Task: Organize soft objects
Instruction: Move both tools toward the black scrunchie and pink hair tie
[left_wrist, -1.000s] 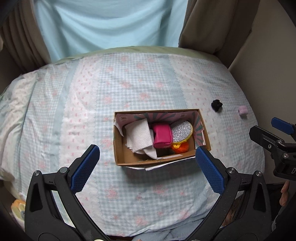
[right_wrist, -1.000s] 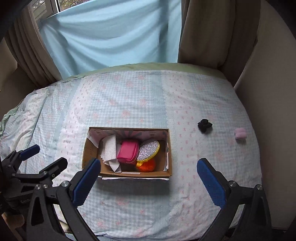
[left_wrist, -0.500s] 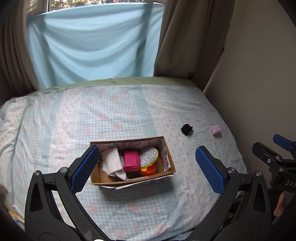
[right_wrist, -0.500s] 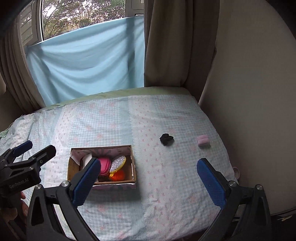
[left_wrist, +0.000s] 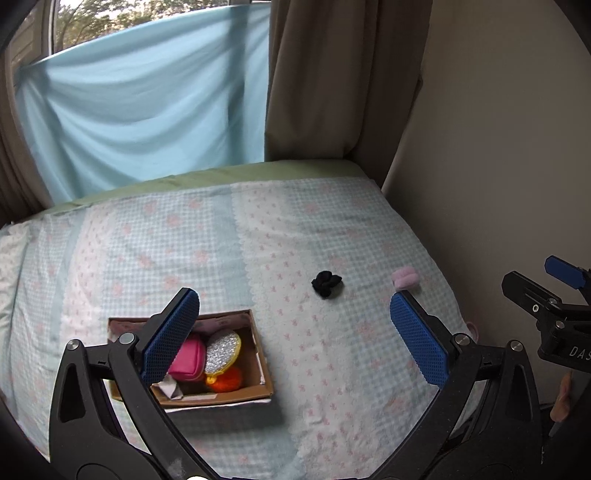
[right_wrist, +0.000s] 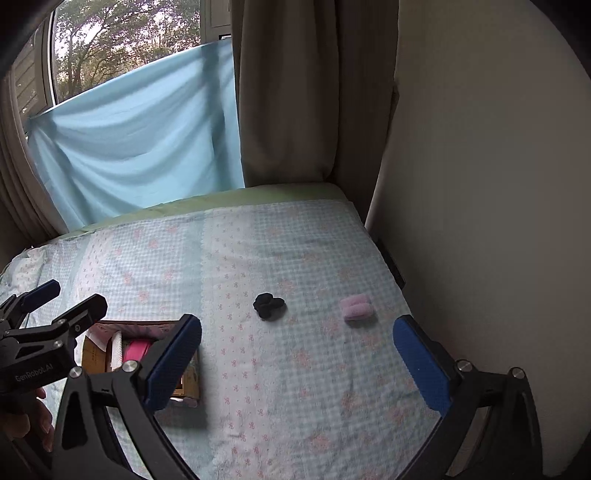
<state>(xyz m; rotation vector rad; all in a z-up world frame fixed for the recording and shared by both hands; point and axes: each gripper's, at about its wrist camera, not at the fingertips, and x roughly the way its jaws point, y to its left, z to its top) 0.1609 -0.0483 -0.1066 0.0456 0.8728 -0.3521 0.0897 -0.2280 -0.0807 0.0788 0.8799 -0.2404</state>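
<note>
A black scrunchie (left_wrist: 326, 283) (right_wrist: 269, 305) and a pink fuzzy scrunchie (left_wrist: 405, 277) (right_wrist: 356, 307) lie loose on the checked bedspread (left_wrist: 229, 240). To their left a cardboard box (left_wrist: 263, 373) (right_wrist: 92, 355) holds a pink pouch (left_wrist: 187, 359), a silver glitter purse (left_wrist: 221, 350), something orange (left_wrist: 228, 380) and white cloth. My left gripper (left_wrist: 294, 336) hangs open above the near side of the bed, its left finger over the box. My right gripper (right_wrist: 297, 359) is open too, short of both scrunchies, with nothing between its fingers.
A wall (right_wrist: 480, 184) runs along the bed's right edge, close to the pink scrunchie. A brown curtain (right_wrist: 288, 92) and a light blue sheet (right_wrist: 140, 140) hang behind the bed under a window. A hand shows at the lower left in the right wrist view.
Both grippers have pulled back and swung right. The box has slid to the lower left of each view, and the two scrunchies now sit nearer the middle.
</note>
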